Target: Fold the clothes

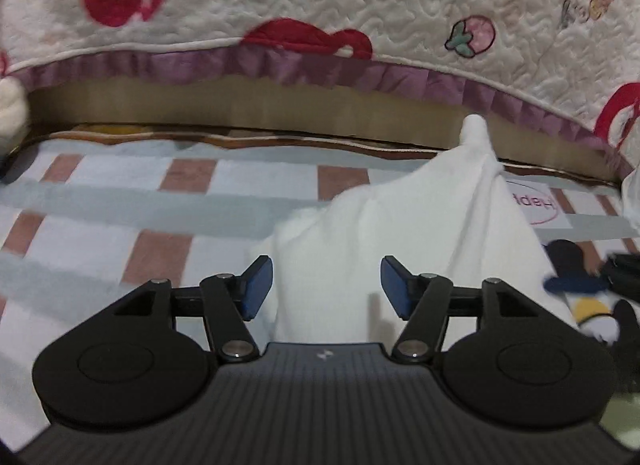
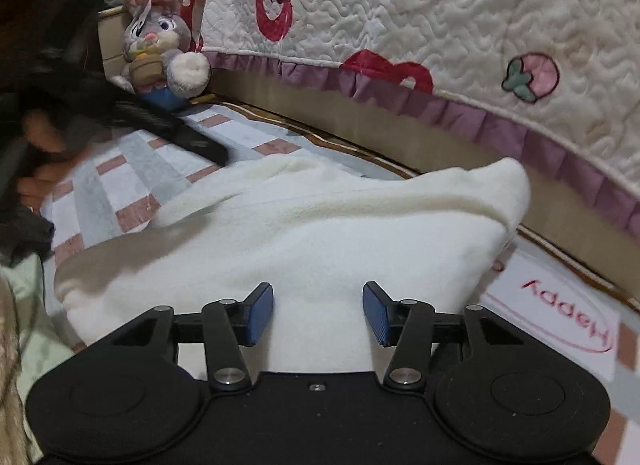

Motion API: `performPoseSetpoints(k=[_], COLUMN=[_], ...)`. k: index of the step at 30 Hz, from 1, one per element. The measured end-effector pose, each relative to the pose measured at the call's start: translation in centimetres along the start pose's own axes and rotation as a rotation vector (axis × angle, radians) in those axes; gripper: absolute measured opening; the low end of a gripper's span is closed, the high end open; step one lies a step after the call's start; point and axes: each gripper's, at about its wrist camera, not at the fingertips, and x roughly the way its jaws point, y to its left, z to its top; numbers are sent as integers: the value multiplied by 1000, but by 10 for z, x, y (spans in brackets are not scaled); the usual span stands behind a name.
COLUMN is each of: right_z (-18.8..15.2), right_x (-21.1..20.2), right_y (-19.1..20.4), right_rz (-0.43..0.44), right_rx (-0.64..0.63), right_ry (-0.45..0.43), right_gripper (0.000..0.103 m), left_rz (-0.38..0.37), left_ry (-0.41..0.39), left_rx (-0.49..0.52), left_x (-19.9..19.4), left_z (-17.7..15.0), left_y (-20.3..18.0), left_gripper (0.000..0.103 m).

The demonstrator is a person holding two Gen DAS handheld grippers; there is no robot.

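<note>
Tools, two, black with blue pads: left tool [image 1: 326,285] and right tool [image 2: 318,313] both stand with jaws apart, gripping nothing, each hanging over the near edge of a white fleece garment [image 2: 288,233] whose cloth shows in the gap without being pinched. Garment lies heaped and partly folded on a checked bed sheet [image 1: 120,201] of pale blue, white and pink squares, one corner [image 1: 474,133] peaked up toward the far side. Beyond it: a quilted cream coverlet [image 2: 440,17] with red motifs, strawberries and a purple frill, and a grey plush rabbit [image 2: 160,45] at the far left.
</note>
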Motion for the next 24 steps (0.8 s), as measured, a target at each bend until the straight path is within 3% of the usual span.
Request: performPoseSetpoints(k=[4, 5, 6, 7, 8, 11, 14, 18, 24], right_z=[-5, -6, -6, -6, -6, -8, -8, -8, -4], right_x=[-1, -1, -1, -1, -1, -2, -3, -1, -3], right_y=[-7, -8, -9, -9, -8, -7, -9, -7, 3], right_rz=[23, 29, 31, 30, 28, 29, 40, 39, 16], right_rx=[51, 62, 64, 61, 55, 34, 33, 36, 51], right_ry=[-16, -17, -17, -17, -17, -20, -20, -19, 3], right_gripper=[57, 57, 57, 57, 57, 57, 57, 57, 58], left_rz=[-16, -56, -102, -133, -144, 16, 72, -45, -83], left_ry=[62, 98, 136, 154, 153, 73, 23, 28, 10], left_rx=[50, 57, 62, 61, 75, 196, 104, -97, -155], left_x=[53, 66, 76, 82, 85, 79, 71, 81, 87], left_z=[18, 22, 24, 25, 25, 20, 26, 21, 21], left_y=[-14, -17, -18, -21, -25, -33, -5, 32, 41], left_gripper=[65, 63, 53, 22, 9, 7, 7, 8, 10])
